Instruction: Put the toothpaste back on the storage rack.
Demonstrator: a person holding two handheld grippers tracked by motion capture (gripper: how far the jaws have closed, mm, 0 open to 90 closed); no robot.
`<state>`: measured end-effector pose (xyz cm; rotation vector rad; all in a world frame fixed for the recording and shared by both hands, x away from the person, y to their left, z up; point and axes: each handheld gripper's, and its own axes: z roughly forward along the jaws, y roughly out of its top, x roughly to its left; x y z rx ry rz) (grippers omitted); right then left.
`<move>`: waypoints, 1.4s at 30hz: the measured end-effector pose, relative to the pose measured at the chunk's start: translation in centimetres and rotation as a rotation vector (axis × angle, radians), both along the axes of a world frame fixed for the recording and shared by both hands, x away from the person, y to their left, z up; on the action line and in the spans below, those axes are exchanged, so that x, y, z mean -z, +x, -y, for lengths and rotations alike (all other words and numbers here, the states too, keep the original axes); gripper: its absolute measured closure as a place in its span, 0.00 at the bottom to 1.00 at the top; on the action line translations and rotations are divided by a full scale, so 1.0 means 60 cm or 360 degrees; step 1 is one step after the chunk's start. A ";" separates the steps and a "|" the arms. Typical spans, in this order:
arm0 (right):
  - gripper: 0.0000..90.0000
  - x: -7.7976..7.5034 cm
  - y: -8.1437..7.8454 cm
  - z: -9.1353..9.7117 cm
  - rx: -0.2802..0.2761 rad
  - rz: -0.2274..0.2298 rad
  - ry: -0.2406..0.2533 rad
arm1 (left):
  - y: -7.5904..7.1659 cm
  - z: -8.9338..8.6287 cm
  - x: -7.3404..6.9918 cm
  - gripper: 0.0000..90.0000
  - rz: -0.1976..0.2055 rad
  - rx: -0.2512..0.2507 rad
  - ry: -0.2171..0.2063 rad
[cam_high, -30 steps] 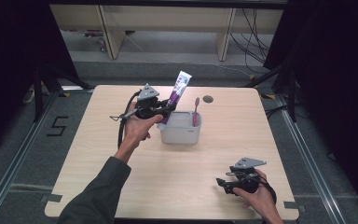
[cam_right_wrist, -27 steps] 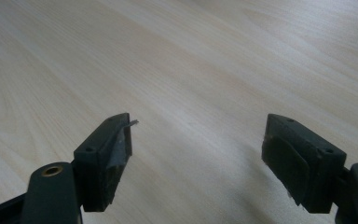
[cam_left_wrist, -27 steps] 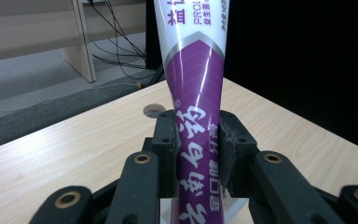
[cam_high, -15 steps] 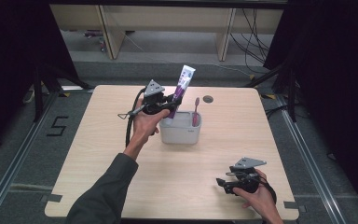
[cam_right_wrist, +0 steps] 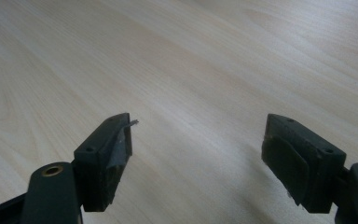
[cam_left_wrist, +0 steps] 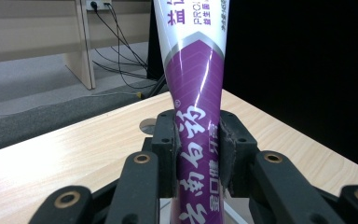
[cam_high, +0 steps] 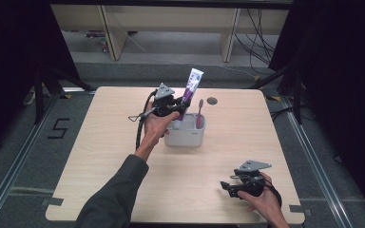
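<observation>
Left gripper clamps the purple-and-white toothpaste tube upright over the grey plastic holder cup, far centre of the table.
Likely mid-insertion; next: lower it beside the pink toothbrush, release. Right gripper wide open, empty, near right.

Purple-and-white toothpaste tube stands tilted, lower end inside grey holder.

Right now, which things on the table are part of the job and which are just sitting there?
In the job:
- toothpaste tube, clamped in the left gripper above the holder
- grey holder
- pink toothbrush, upright in the holder

Just there:
- right gripper, open and low over bare table at the near right
- round hole in the tabletop beyond the holder
</observation>
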<state>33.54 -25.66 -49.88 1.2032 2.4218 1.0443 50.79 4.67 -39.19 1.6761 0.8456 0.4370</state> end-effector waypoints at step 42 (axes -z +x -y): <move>0.28 0.003 0.001 -0.001 0.0004 0.0016 0.0011 | -0.003 -0.010 0.082 0.77 -0.0039 -0.0096 -0.0013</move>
